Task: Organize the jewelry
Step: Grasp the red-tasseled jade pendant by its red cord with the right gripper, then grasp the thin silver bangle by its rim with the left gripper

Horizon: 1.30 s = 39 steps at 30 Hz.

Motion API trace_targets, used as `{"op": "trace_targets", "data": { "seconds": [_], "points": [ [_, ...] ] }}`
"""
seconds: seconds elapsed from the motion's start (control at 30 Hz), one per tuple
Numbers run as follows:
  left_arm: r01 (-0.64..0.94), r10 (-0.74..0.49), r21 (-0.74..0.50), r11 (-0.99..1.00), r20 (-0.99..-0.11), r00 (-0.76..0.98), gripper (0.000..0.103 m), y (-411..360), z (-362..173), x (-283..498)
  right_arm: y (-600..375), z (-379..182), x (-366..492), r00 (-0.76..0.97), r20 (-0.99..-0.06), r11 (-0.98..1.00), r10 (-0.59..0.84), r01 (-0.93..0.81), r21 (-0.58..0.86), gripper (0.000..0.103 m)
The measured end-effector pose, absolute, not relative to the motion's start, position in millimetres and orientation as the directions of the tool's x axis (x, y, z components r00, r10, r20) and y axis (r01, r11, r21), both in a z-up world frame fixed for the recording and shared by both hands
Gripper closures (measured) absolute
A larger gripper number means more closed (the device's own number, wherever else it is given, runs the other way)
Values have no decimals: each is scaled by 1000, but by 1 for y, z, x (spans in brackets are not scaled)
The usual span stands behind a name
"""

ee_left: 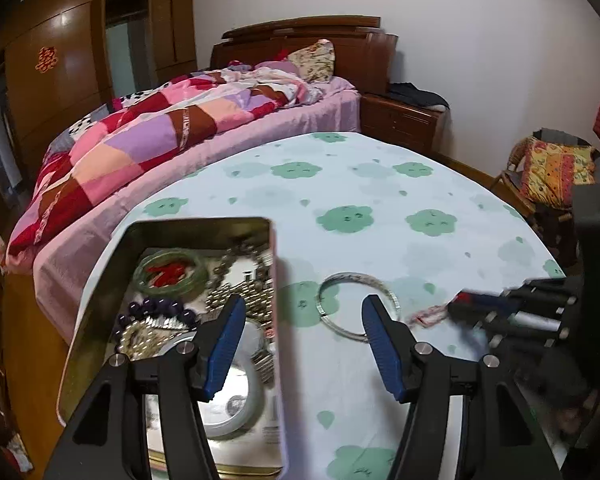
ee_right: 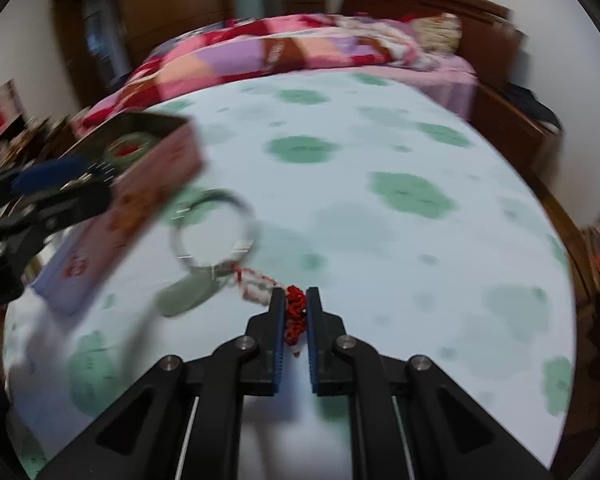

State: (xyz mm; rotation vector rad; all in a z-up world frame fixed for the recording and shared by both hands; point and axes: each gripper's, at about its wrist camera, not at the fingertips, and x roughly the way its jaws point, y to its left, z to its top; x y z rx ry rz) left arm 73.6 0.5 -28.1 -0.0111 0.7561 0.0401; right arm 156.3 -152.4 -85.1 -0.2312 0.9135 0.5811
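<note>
Jaws of the right gripper (ee_right: 292,300) pinch the red cord (ee_right: 294,316); left gripper (ee_left: 302,312) spread.

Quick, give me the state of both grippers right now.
Left gripper: open, jaws wide and holding nothing, straddling the tin box's right wall.
Right gripper: jaws shut on the red cord.

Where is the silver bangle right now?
The silver bangle lies flat on the tablecloth, just right of the tin, beyond the open left gripper.
</note>
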Motion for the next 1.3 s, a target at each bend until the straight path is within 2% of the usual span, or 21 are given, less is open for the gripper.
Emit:
{"op": "trace_targets", "data": {
  "seconds": [0.2, 0.4, 0.53, 0.7, 0.8, 0.83, 0.87, 0.9, 0.93, 1.03, 1.3],
  "points": [
    [33, -19, 6, 999, -708, 706, 42, -27, -35, 91, -202, -83, 176, 532, -799, 904, 279, -427, 31, 92],
    [107, -58, 16, 994, -754, 655, 42, -55, -53, 109, -208, -84, 175, 525, -791, 899, 313, -432, 70, 92],
    [76, -13, 44, 996, -780, 625, 42, -58, -67, 120, -211, -87, 178, 524, -787, 901, 327, -425, 92, 92],
    [72, -14, 37, 997, -797, 604, 42, -56, -79, 127, -208, -88, 177, 524, -787, 897, 327, -433, 85, 92],
    [79, -54, -8, 997, -801, 596, 43, -54, -80, 130, -207, -88, 177, 523, -787, 897, 327, -435, 83, 92],
    [91, -70, -21, 996, -804, 591, 48, -53, -81, 131, -207, -89, 177, 523, -787, 897, 327, -435, 83, 92],
    [97, -79, -27, 995, -800, 595, 60, -54, -80, 130, -206, -89, 177, 523, -788, 897, 325, -435, 81, 92],
    [108, -83, -23, 994, -798, 597, 83, -55, -79, 129, -207, -89, 177, 524, -787, 897, 325, -435, 81, 92],
    [122, -94, -26, 992, -798, 595, 94, -56, -78, 128, -207, -89, 177, 524, -787, 897, 325, -435, 80, 92],
    [147, -114, -32, 989, -799, 590, 101, -59, -77, 124, -206, -90, 177, 524, -787, 897, 326, -435, 82, 92],
    [147, -113, -19, 989, -740, 663, 101, -61, -53, 100, -213, -85, 174, 549, -757, 896, 355, -431, 107, 92]
  ]
}}
